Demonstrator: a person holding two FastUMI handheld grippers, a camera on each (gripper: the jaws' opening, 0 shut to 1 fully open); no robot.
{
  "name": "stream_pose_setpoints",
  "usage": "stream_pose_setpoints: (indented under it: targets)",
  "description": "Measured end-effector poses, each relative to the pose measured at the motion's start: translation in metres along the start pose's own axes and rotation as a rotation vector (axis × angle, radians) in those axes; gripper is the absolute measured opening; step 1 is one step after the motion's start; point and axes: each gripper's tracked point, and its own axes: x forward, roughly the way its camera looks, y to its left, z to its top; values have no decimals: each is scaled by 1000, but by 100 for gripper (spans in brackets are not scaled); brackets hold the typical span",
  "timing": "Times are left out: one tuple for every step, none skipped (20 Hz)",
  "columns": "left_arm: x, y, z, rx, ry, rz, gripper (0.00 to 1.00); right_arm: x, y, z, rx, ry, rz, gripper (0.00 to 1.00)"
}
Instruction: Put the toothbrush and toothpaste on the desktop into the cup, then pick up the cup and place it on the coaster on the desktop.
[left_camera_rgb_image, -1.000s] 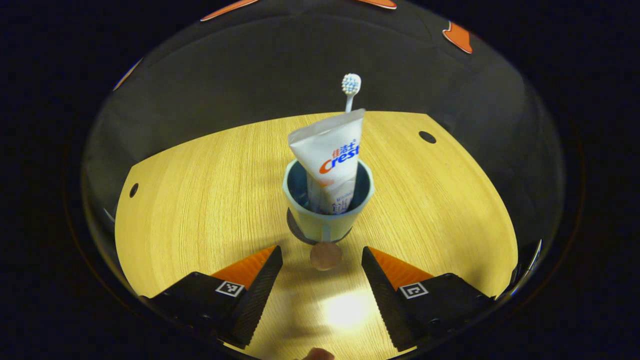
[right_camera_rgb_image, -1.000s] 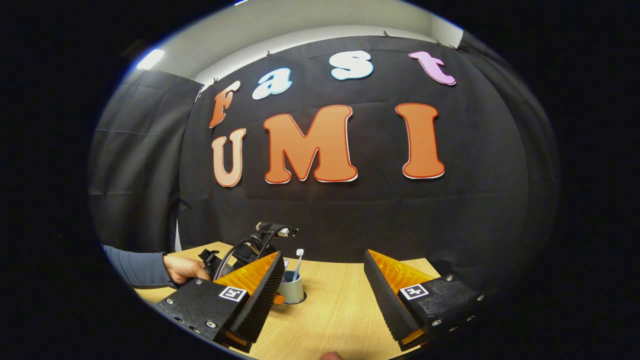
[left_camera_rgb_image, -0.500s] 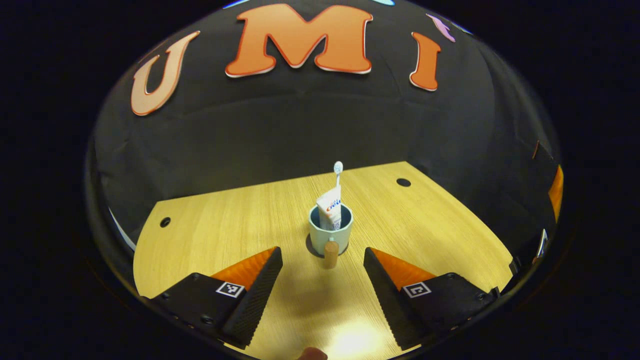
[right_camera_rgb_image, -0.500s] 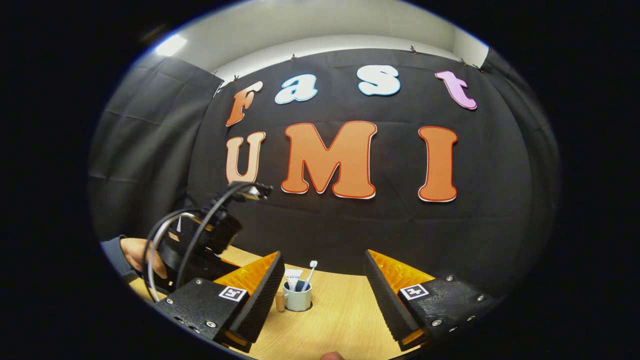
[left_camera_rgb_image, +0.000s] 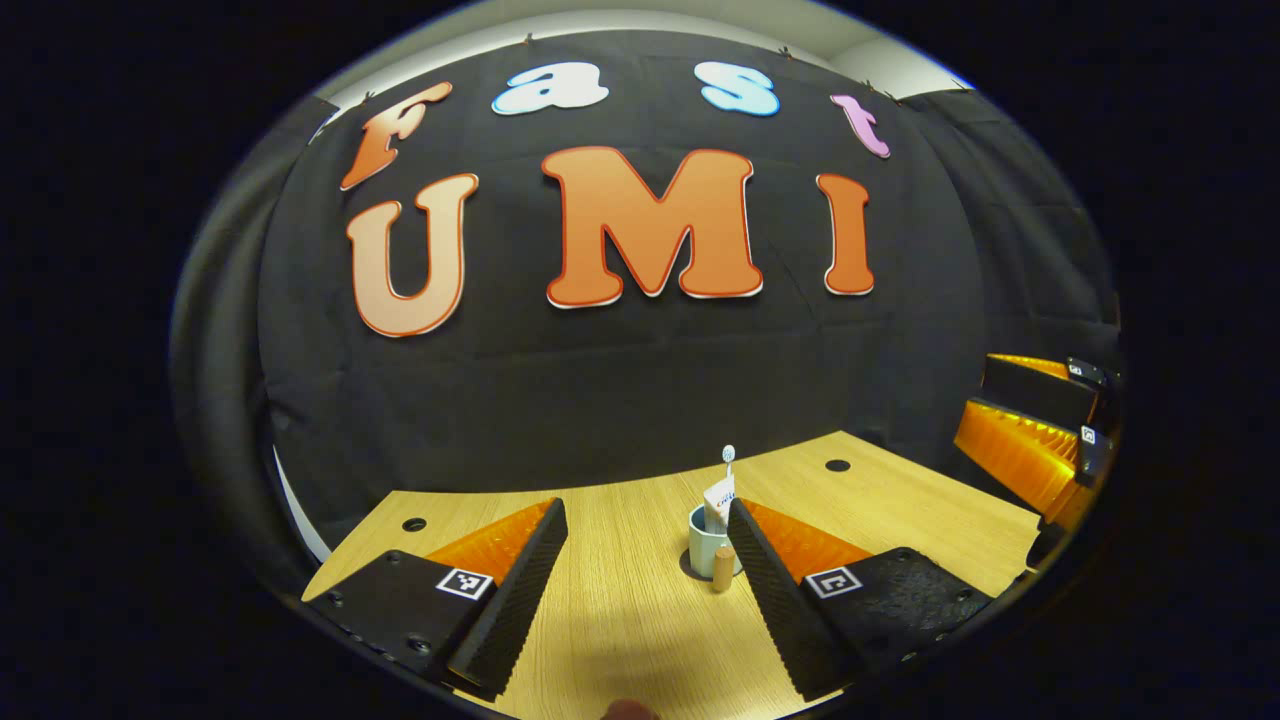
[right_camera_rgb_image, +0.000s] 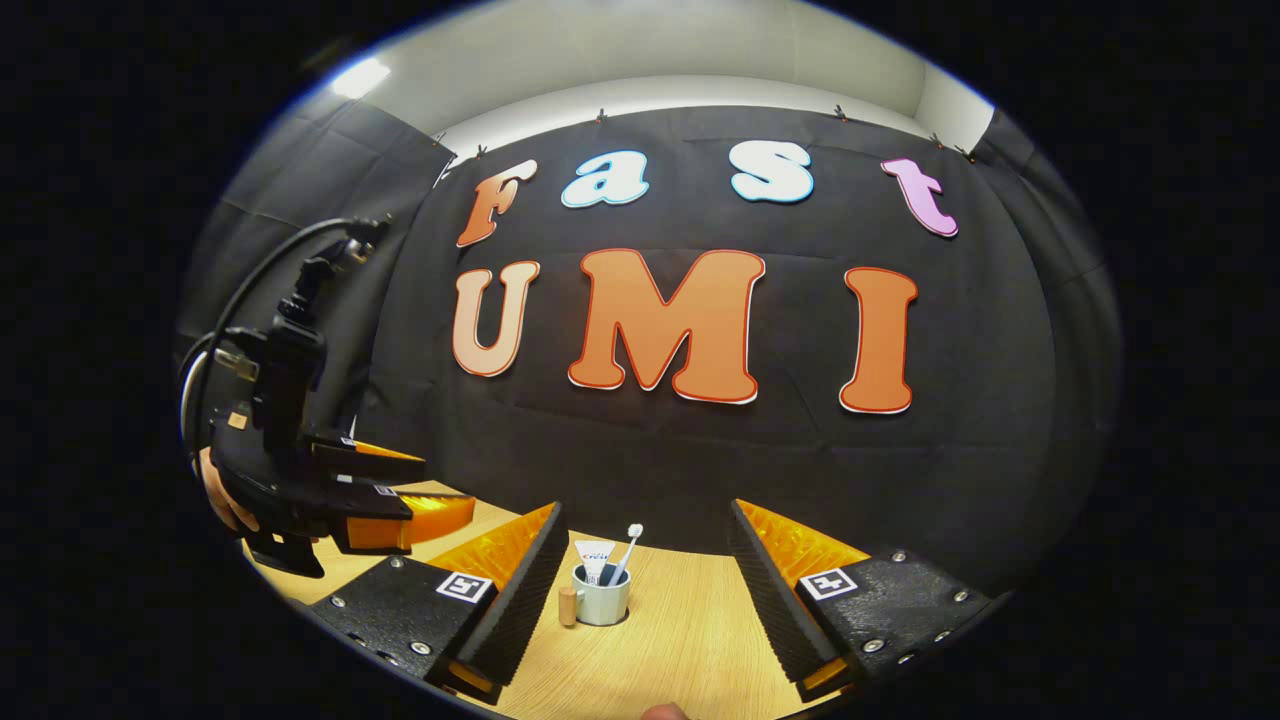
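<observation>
A pale blue-green cup (left_camera_rgb_image: 706, 541) with a wooden handle (left_camera_rgb_image: 722, 571) stands upright on a dark round coaster (left_camera_rgb_image: 688, 572) on the wooden desktop. The white toothpaste tube (left_camera_rgb_image: 718, 494) and the white toothbrush (left_camera_rgb_image: 728, 455) stick out of it. My left gripper (left_camera_rgb_image: 645, 515) is open and empty, well back from the cup and above the table. My right gripper (right_camera_rgb_image: 645, 515) is open and empty too, with the cup (right_camera_rgb_image: 603, 601), toothpaste (right_camera_rgb_image: 594, 554) and toothbrush (right_camera_rgb_image: 629, 541) small and far ahead. The left gripper (right_camera_rgb_image: 400, 495) hangs at the left in the right gripper view.
The wooden desktop (left_camera_rgb_image: 600, 610) has round holes (left_camera_rgb_image: 413, 523) near its back corners. The black cloth wall rises right behind it. A hand (right_camera_rgb_image: 215, 490) holds the left gripper with its cable (right_camera_rgb_image: 250, 270). The right gripper (left_camera_rgb_image: 1030, 430) hovers at the table's right end.
My left gripper has drawn back and risen away from the cup, which now looks much smaller. The cup stays put on the coaster. The right gripper view has tilted up slightly.
</observation>
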Motion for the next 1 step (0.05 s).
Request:
stream_pose_setpoints:
  targets:
    - [-7, 2, 5, -7, -31, 4, 97, -3, 3, 0, -3, -3, 4, 96]
